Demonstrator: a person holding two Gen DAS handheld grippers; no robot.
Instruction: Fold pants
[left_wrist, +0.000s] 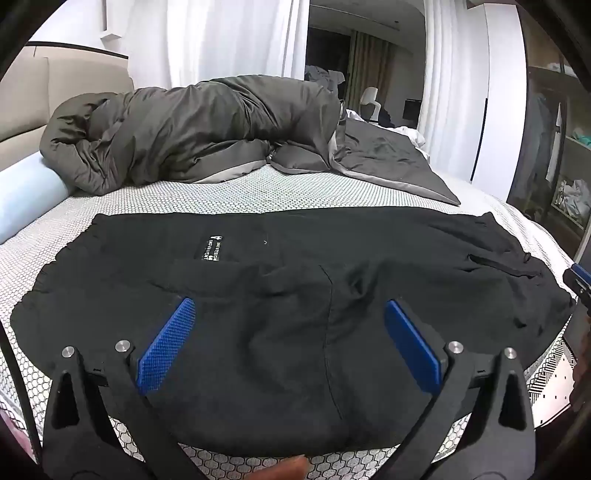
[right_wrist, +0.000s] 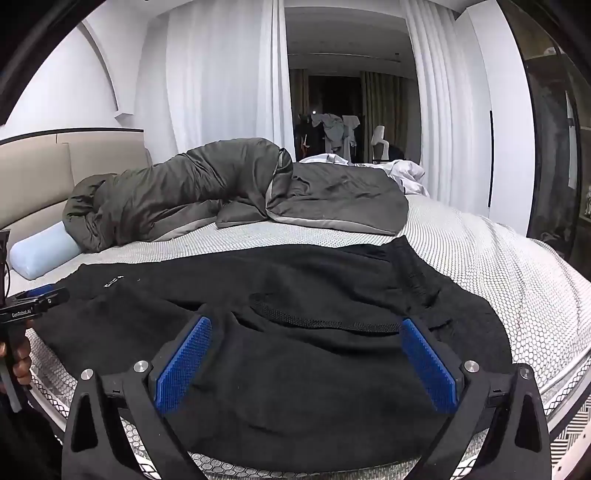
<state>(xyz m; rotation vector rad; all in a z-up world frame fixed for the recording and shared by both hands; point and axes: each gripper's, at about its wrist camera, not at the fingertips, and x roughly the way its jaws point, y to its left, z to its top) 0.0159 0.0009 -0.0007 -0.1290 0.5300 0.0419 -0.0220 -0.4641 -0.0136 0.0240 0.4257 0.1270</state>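
Note:
Black pants (left_wrist: 280, 295) lie spread across the near part of the bed, with a small white label (left_wrist: 211, 248) on them. They also show in the right wrist view (right_wrist: 295, 332), with a mesh-edged pocket (right_wrist: 314, 314) near the middle. My left gripper (left_wrist: 290, 310) is open and empty, its blue pads (left_wrist: 166, 347) just above the near part of the pants. My right gripper (right_wrist: 306, 328) is open and empty over the pants' near edge. The left gripper's side shows at the left edge of the right wrist view (right_wrist: 33, 299).
The bed has a white honeycomb-pattern cover (left_wrist: 258, 192). A bunched dark grey duvet (left_wrist: 192, 133) lies behind the pants, and a pale blue bolster (left_wrist: 26, 192) at the far left. A beige headboard (left_wrist: 55, 96), white curtains (right_wrist: 221, 92) and a wardrobe (left_wrist: 554, 129) surround the bed.

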